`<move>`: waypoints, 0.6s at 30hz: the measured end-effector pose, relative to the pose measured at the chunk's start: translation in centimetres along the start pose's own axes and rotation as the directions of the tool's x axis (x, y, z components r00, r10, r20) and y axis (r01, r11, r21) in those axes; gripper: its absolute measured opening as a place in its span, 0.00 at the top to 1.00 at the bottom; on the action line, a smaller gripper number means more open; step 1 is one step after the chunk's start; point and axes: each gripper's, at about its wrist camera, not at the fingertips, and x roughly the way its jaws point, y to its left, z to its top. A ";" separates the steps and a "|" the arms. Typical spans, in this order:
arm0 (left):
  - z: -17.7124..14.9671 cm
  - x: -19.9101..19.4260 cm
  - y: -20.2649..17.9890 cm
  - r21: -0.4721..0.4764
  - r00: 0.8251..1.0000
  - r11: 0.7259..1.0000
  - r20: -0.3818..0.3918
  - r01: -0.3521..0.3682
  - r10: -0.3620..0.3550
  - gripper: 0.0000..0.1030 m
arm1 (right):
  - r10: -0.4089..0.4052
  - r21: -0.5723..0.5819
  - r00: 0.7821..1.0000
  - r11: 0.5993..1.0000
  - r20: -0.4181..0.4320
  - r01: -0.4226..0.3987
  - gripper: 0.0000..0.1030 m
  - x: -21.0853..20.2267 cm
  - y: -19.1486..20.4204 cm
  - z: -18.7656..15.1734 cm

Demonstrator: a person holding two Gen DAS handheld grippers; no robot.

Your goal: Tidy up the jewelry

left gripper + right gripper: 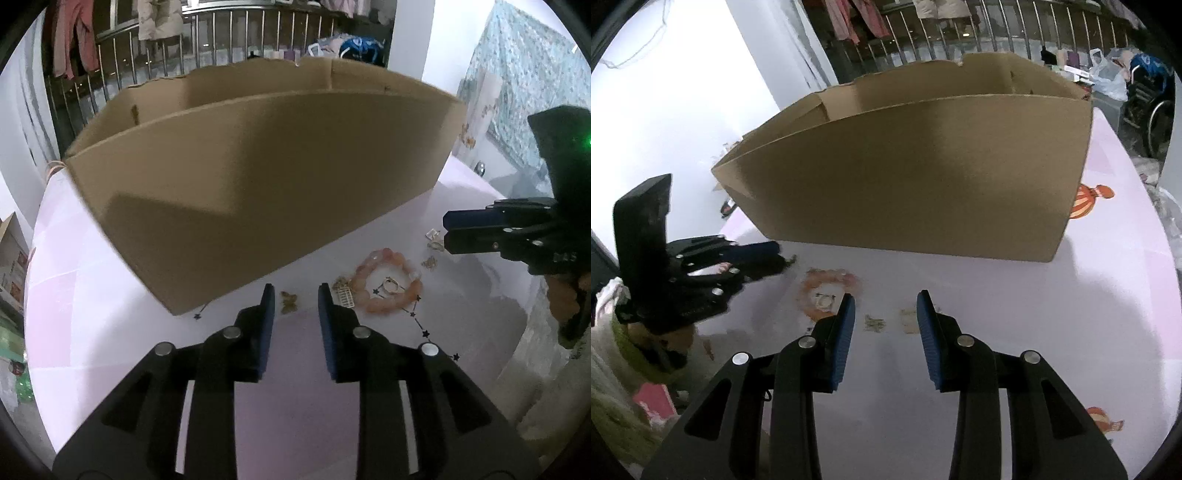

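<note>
Left gripper jaws stand parted with nothing between them, poised over a small gold butterfly charm on the pale table. Right gripper jaws gape too, empty. The pink bead bracelet lies just beside, before the cardboard box.

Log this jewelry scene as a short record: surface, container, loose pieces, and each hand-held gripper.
surface: pale pink table
container: open cardboard box standing on the table behind the jewelry
loose pieces: pink bead bracelet with a ring lying inside its loop; small gold butterfly charm
left hand-held gripper: jaws apart, nothing between them
right hand-held gripper: jaws apart, empty, above small gold pieces
</note>
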 end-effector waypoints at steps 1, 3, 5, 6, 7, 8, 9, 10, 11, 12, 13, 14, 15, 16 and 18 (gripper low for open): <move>0.1 0.3 -0.3 0.011 1.000 1.000 -0.011 -0.016 0.016 0.78 | 0.003 0.000 1.000 1.000 -0.002 -0.003 0.66 0.2 0.1 0.0; 0.1 0.9 -0.9 0.031 0.998 0.998 -0.035 -0.055 0.056 0.78 | 0.017 0.005 1.000 1.000 -0.009 -0.017 0.66 0.4 0.1 -0.2; 0.3 1.0 -1.3 0.045 0.997 0.996 -0.032 -0.074 0.075 0.78 | 0.025 0.009 1.000 1.000 -0.011 -0.025 0.66 0.5 0.0 -0.3; 0.5 1.1 -1.4 0.039 0.996 0.997 -0.040 -0.073 0.074 0.79 | 0.030 0.010 0.999 1.000 -0.011 -0.030 0.66 0.5 -0.1 -0.2; 0.6 1.2 -1.3 0.034 0.997 0.997 -0.043 -0.066 0.068 0.80 | 0.034 0.010 0.999 0.999 -0.011 -0.034 0.66 0.4 -0.2 -0.2; 0.7 1.3 -1.3 0.031 0.997 0.998 -0.047 -0.060 0.061 0.82 | 0.036 0.008 0.999 0.999 -0.008 -0.036 0.66 0.4 -0.3 -0.1; 0.7 1.4 -1.8 0.040 0.997 0.997 -0.050 -0.063 0.065 0.85 | 0.037 0.008 0.999 0.999 -0.006 -0.037 0.66 0.3 -0.4 -0.2; 0.8 1.5 -2.0 0.052 0.997 0.997 -0.054 -0.061 0.064 0.87 | 0.040 0.009 0.999 0.999 -0.004 -0.040 0.66 0.3 -0.6 -0.3; 0.9 1.6 -2.3 0.061 0.996 0.997 -0.058 -0.056 0.060 0.93 | 0.041 0.009 0.999 0.999 0.000 -0.041 0.66 0.2 -0.6 -0.2; 1.0 1.6 -2.5 0.066 0.997 0.997 -0.063 -0.051 0.055 0.94 | 0.041 0.010 0.999 0.999 0.005 -0.041 0.66 0.1 -0.7 -0.2; 1.0 1.6 -2.4 0.073 0.996 0.996 -0.066 -0.056 0.061 0.94 | 0.043 0.010 0.999 0.999 0.006 -0.043 0.66 0.0 -0.9 -0.2; 1.0 1.6 -2.4 0.080 0.996 0.995 -0.070 -0.058 0.064 0.95 | 0.043 0.010 0.999 0.999 0.010 -0.043 0.66 -0.1 -1.0 -0.2; 1.1 1.6 -2.4 0.074 0.995 0.996 -0.075 -0.055 0.060 0.95 | 0.041 0.009 0.999 0.999 0.014 -0.041 0.66 -0.2 -1.0 -0.2; 1.2 1.6 -2.2 0.060 0.995 0.997 -0.079 -0.049 0.054 0.95 | 0.042 0.009 0.999 0.999 0.016 -0.042 0.66 -0.3 -1.0 -0.2; 1.3 1.6 -2.5 0.068 0.995 0.996 -0.077 -0.055 0.060 0.95 | 0.042 0.007 0.999 0.999 0.024 -0.043 0.66 -0.6 -0.8 -0.1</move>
